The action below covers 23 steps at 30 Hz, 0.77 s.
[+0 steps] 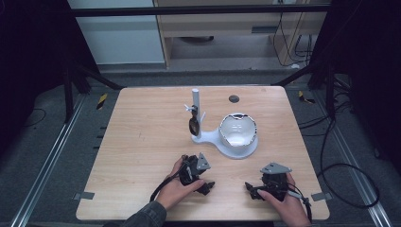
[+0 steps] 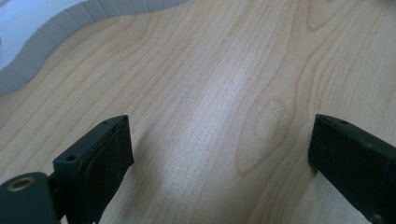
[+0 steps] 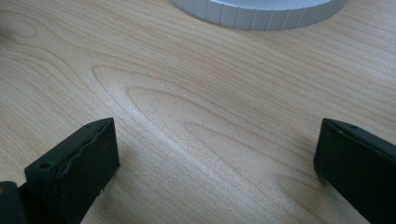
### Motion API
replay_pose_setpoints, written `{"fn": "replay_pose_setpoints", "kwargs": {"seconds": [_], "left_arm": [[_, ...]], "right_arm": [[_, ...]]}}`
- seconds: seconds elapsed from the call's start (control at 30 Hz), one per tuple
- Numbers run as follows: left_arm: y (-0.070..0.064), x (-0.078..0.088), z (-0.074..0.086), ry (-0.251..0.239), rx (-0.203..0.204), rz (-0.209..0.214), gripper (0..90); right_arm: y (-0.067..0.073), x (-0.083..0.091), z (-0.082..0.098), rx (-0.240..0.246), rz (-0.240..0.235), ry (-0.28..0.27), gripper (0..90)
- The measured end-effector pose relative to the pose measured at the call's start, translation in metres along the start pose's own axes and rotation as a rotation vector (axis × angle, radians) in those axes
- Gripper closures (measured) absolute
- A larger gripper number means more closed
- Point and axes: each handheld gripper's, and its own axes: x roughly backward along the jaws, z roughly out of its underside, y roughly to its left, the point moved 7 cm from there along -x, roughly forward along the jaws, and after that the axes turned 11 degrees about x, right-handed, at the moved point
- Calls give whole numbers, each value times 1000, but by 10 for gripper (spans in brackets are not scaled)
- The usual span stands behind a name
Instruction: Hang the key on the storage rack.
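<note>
Wooden worktop [image 1: 142,142], both grippers low at the near edge: left gripper [image 1: 208,186] and right gripper [image 1: 249,188] spread wide, empty. Sunglasses [image 1: 193,124] hang on the white stand [image 1: 196,113] beside the bowl [image 1: 238,130]. Nothing started; next comes a forward reach.

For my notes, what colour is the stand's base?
White base, clearest in the high view.

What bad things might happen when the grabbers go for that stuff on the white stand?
The dark sunglasses only hang on the thin white post, so a bump from the left gripper might knock them off. The bowl on the stand's base looks cracked and may break if the right gripper squeezes it.
</note>
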Motion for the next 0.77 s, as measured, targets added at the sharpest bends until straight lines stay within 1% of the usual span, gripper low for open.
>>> {"fn": "replay_pose_setpoints", "kwargs": {"seconds": [0.03,0.17,0.27,0.4,0.47,0.57,0.63,0.67,0.7,0.77], "left_arm": [[0,-1,0,-7,13,3,57],[1,-2,0,-2,9,8,51],[2,-3,0,-2,21,17,43],[3,-4,1,-10,43,28,34],[4,-5,2,-27,67,42,30],[4,-5,3,-55,66,47,19],[4,-6,4,-81,67,53,13],[5,-6,5,-89,62,56,10],[5,-6,5,-93,65,59,10],[5,-5,6,-90,59,62,10]], "right_arm": [[0,0,0,3,0,0,4],[0,0,0,0,0,0,4],[0,0,0,0,0,0,4],[0,0,0,0,0,0,4],[0,0,0,2,0,0,4],[0,0,0,3,0,-1,4],[0,0,0,3,0,-1,4],[0,0,0,3,0,-1,4],[0,0,0,3,0,-1,4],[0,0,0,4,0,-1,4]]}}
